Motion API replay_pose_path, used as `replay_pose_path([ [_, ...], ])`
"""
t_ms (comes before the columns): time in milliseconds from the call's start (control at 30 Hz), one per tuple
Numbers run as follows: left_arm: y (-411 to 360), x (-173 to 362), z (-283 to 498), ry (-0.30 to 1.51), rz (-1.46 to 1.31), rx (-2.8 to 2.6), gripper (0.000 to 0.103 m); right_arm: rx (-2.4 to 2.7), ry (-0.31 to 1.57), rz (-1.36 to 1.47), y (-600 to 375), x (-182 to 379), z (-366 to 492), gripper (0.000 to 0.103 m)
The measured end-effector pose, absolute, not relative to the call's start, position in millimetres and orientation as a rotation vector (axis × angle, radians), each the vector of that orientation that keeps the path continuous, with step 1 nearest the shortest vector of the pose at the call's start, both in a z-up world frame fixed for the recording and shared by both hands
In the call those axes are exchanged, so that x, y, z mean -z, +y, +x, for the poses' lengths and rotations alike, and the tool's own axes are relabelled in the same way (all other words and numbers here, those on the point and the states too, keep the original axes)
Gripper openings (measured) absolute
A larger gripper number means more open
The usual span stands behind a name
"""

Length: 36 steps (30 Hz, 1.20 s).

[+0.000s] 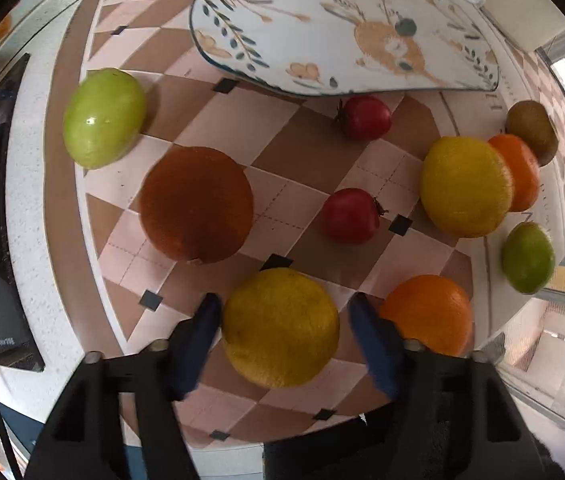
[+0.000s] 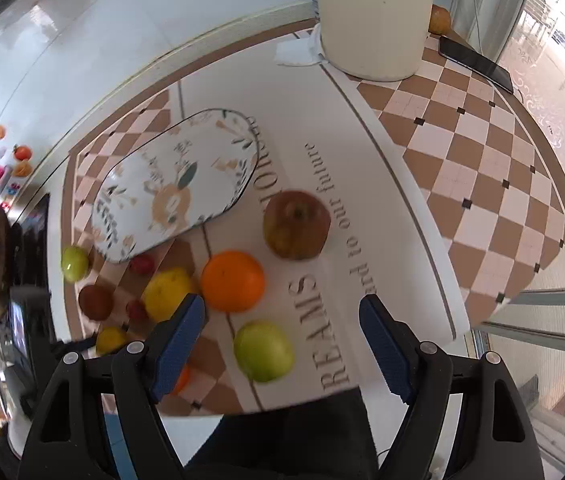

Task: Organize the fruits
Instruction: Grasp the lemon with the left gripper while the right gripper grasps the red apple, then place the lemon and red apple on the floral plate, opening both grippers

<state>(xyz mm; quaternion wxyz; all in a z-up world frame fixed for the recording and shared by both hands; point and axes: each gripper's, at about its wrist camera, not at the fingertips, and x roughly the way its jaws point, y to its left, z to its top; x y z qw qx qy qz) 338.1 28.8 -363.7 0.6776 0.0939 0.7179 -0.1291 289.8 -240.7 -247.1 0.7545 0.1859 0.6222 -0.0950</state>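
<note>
Checkered cloth [image 1: 314,160] in tan and pink squares covers the counter; a glossy oval plate [image 1: 322,32] painted with leaves lies flat on it. Below sit a matte brown round fruit [image 1: 196,204], a dimpled yellow citrus [image 1: 280,326] and a smooth green fruit [image 1: 104,118]. The left gripper [image 1: 282,312] stands open, blue pads flanking the citrus. The right gripper [image 2: 282,320] gapes above a green apple [image 2: 263,350].

Fruits are crowding the checkered bench [image 1: 314,148]; an orange [image 1: 428,314] is sitting just beside the left gripper [image 1: 284,312], while the patterned plate [image 1: 342,28] is lying bare.
</note>
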Motion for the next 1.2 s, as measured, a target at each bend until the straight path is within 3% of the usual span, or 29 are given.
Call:
replay_pose_path([
  [367,29.4,369.0,343.7,1.61,0.182,0.153,0.055,0.166,1.52,0.375,-263.3,338.5,361.8,0.082],
  [433,25.1,364.0,339.4,1.603,0.189,0.136,0.055,0.116,1.548,0.417,-267.5,354.0,368.8,0.067],
  [467,24.1,360.2,339.6,1.6,0.192,0.126,0.055,0.09,1.552,0.452,-269.3,357.7,370.2,0.067],
  [700,31.8,303.8,354.8,1.581,0.081,0.088,0.055,0.004,1.543,0.455,-276.2,352.8,370.5,0.066],
  [900,22.1,256.1,431.8,1.538,-0.187,0.109,0.055,-0.135,1.442,0.447,-260.8,305.7,394.5,0.066],
  [1200,-6.4,327.2,535.5,1.613,-0.427,0.061,0.055,-0.229,1.412,0.214,-210.4,317.1,486.7,0.066],
])
